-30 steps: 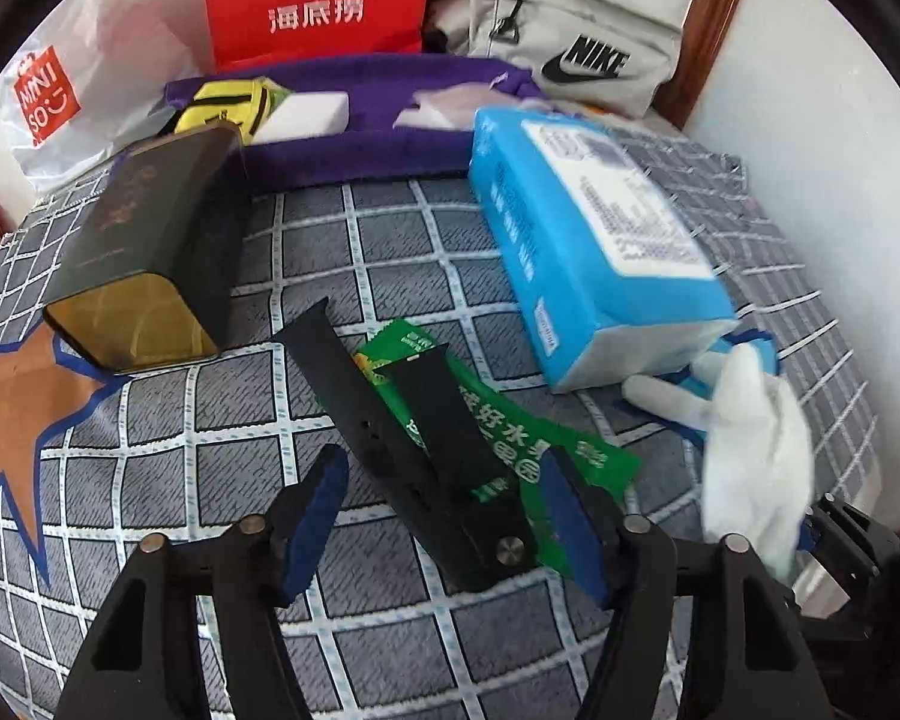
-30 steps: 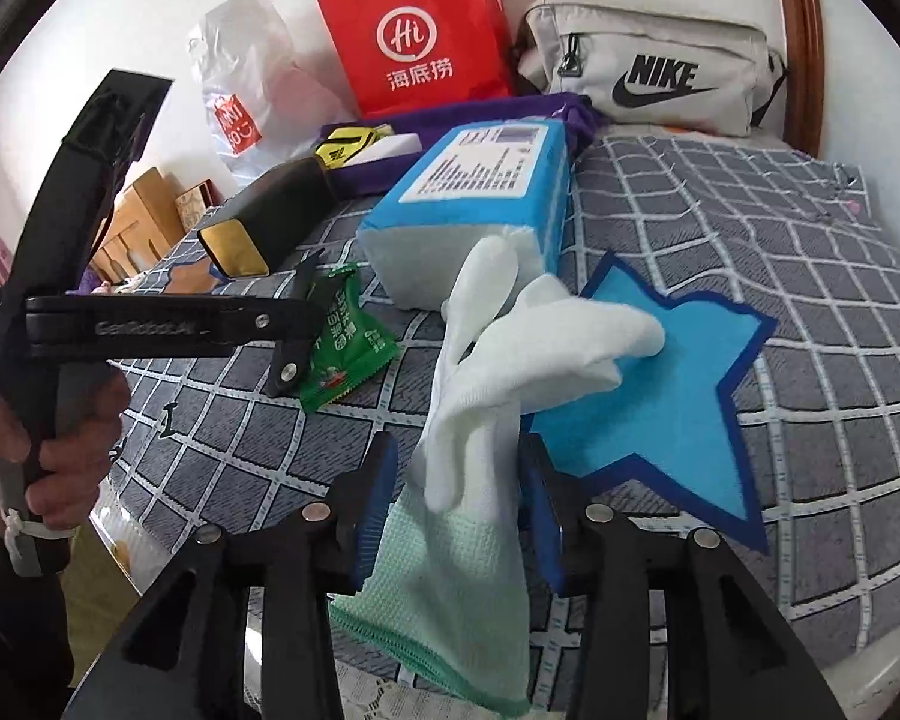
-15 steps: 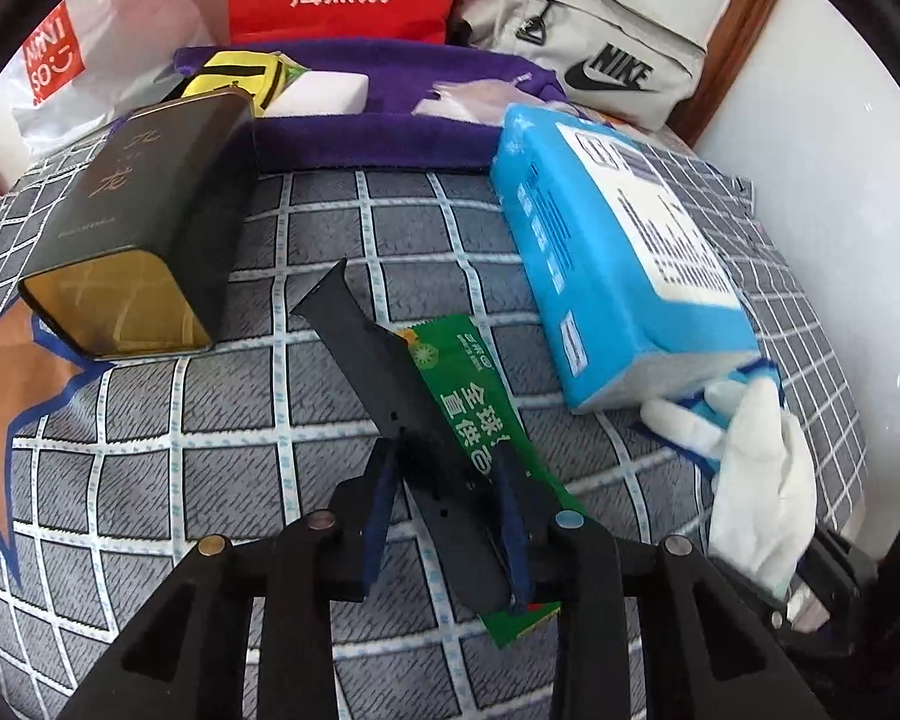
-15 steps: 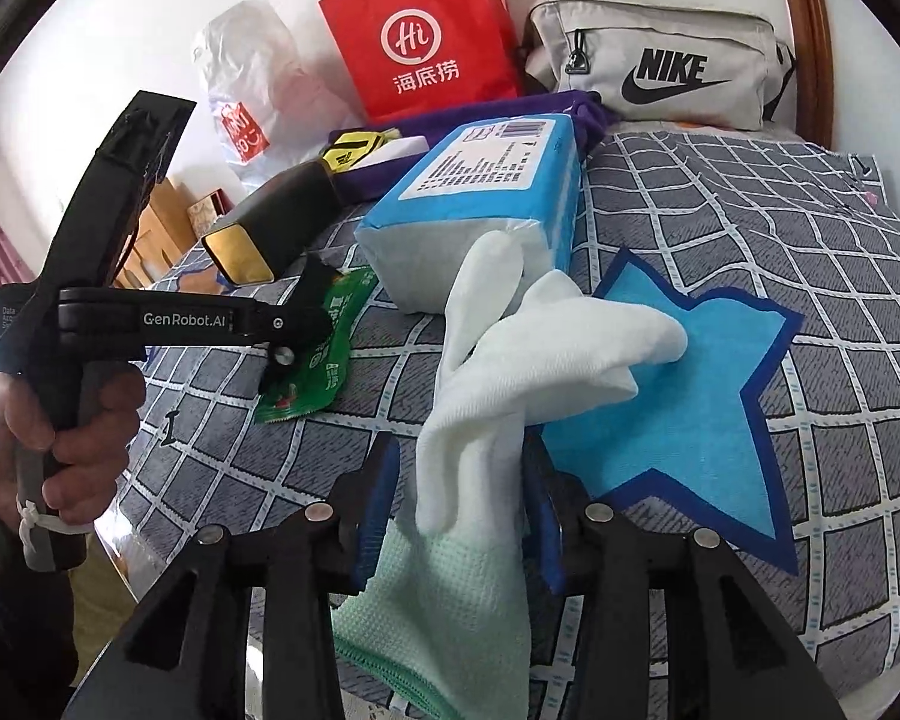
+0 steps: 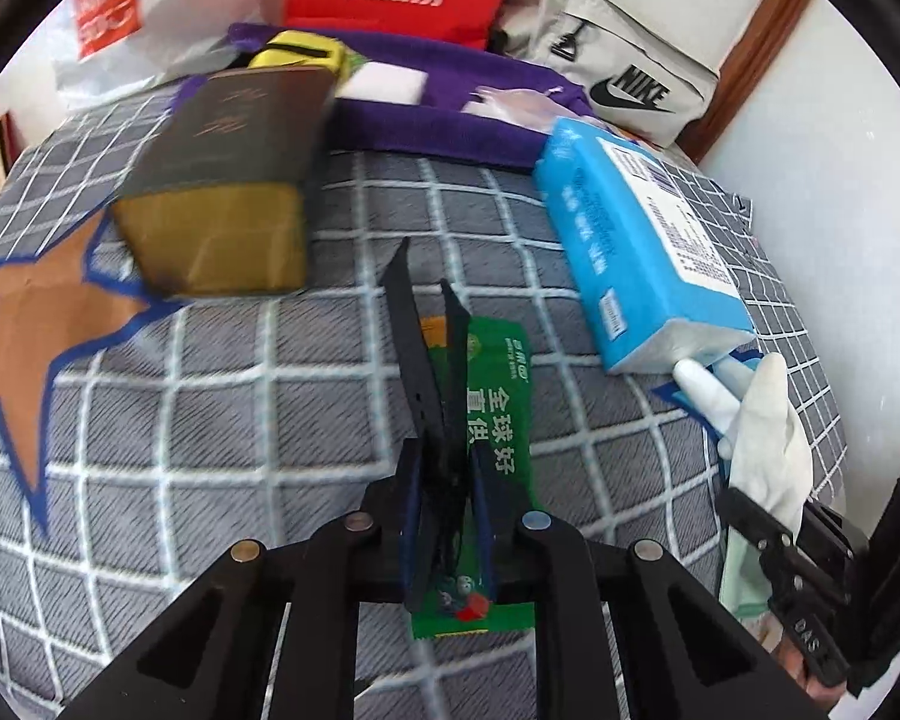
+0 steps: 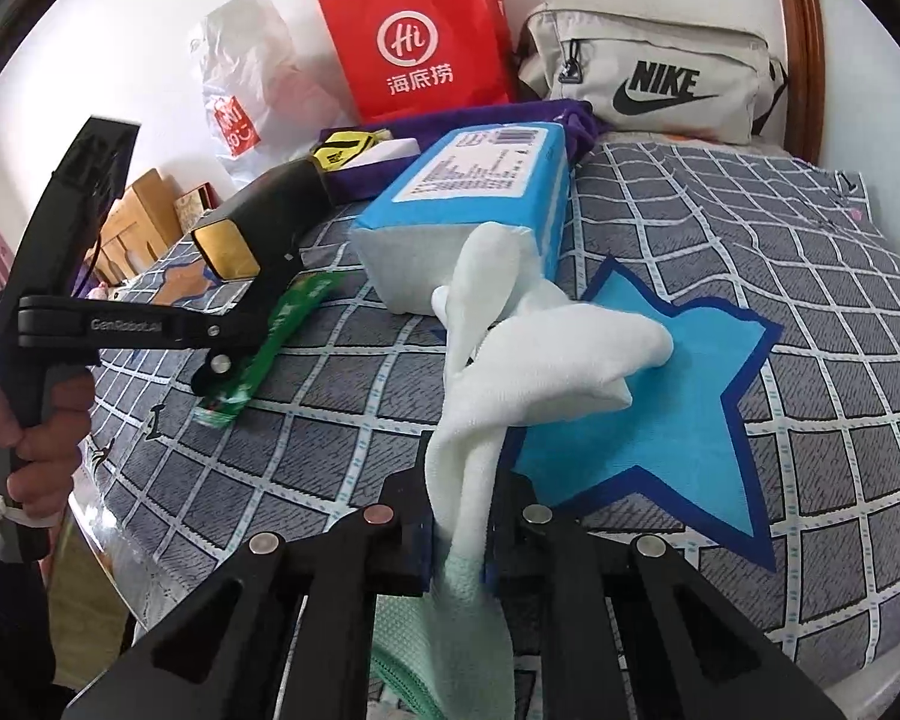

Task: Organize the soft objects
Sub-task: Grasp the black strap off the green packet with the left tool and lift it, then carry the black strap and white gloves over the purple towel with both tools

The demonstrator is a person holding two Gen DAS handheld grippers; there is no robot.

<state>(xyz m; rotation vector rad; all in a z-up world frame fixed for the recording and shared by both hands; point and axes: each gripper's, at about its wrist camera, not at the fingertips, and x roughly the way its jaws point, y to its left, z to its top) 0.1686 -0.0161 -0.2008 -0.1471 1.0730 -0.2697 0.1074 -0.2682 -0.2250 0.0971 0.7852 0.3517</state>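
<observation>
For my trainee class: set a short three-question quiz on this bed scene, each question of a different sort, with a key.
1. True or false: the right gripper is shut on the white glove.
2. What does the left gripper hold? A) blue tissue pack B) black strap C) Nike bag
3. Fill in: the green wrapper lies under the black ____.

Key: 1 true. 2 B, the black strap. 3 strap.

black strap [image 5: 426, 396]: folded, upright, over green packet | white glove [image 6: 510, 360]: crumpled, fingers draped on bedspread
</observation>
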